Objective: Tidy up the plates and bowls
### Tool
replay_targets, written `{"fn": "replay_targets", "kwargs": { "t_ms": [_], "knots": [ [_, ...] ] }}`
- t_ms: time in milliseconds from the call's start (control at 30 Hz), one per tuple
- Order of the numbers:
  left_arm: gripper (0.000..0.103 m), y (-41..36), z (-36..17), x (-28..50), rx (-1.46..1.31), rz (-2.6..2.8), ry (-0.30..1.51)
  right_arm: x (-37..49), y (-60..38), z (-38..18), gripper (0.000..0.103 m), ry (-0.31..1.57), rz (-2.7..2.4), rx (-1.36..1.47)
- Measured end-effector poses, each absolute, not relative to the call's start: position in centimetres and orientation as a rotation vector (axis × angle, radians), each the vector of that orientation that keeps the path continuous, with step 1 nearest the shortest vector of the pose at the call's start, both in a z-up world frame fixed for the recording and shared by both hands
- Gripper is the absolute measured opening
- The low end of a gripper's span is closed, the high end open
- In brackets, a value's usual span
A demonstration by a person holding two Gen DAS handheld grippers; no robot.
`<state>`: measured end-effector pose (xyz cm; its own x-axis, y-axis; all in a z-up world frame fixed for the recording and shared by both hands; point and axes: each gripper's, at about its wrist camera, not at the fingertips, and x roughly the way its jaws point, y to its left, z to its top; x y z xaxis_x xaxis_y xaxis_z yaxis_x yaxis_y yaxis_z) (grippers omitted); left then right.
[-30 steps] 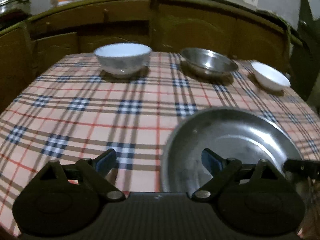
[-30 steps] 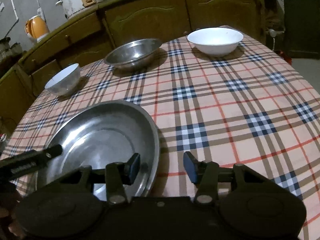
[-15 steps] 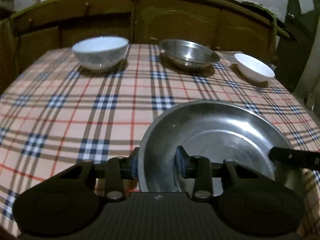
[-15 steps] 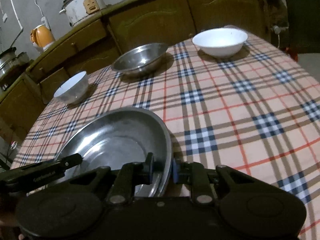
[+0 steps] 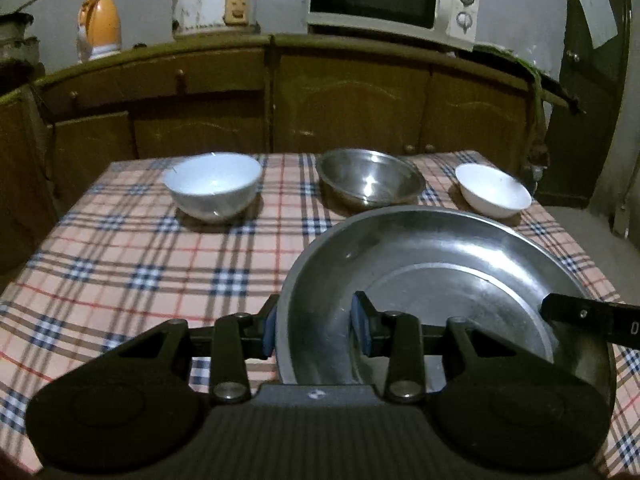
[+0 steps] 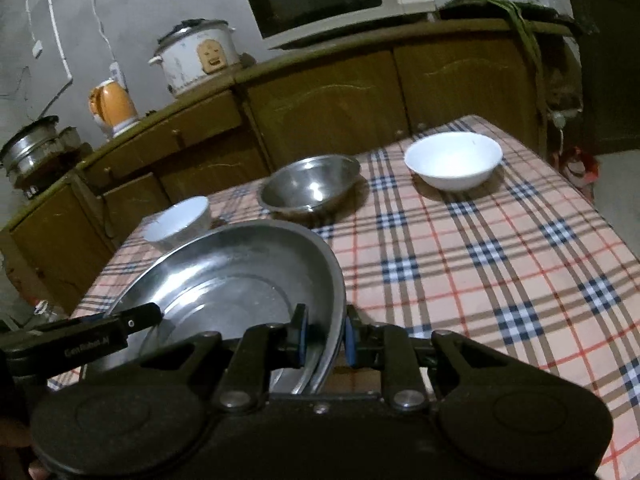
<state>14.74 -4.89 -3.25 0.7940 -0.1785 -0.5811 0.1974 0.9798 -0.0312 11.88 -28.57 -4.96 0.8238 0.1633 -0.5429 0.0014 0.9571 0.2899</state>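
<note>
Both tongs have closed since a second ago and the plate (image 5: 440,280) is up off the table (image 5: 120,260). Left tongs (image 5: 316,330) clamp its left rim, right tongs (image 6: 323,334) clamp its right rim, so I carry it level between both hands. Ahead, at the far edge, left to right: white bowl (image 5: 213,184), steel bowl (image 5: 370,180), small white bowl (image 5: 493,190). Steel bowl sits dead ahead, roughly equal from either hand. My guess: straight forward from here, plate likely goes under or beside it.
</note>
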Motion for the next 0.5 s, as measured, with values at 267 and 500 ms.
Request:
{"fn": "replay_targets", "kwargs": {
  "t_ms": [267,500],
  "knots": [
    [0.038,-2.2,-1.6,14.2,0.029,-0.156,0.597,11.8,-25.6,-3.3,0.024,0.578,0.139,0.254],
    [0.038,1.0,-1.0,13.9,0.015,-0.1,0.587,12.6,-21.8,-2.7,0.024,0.578,0.196,0.224]
  ]
}}
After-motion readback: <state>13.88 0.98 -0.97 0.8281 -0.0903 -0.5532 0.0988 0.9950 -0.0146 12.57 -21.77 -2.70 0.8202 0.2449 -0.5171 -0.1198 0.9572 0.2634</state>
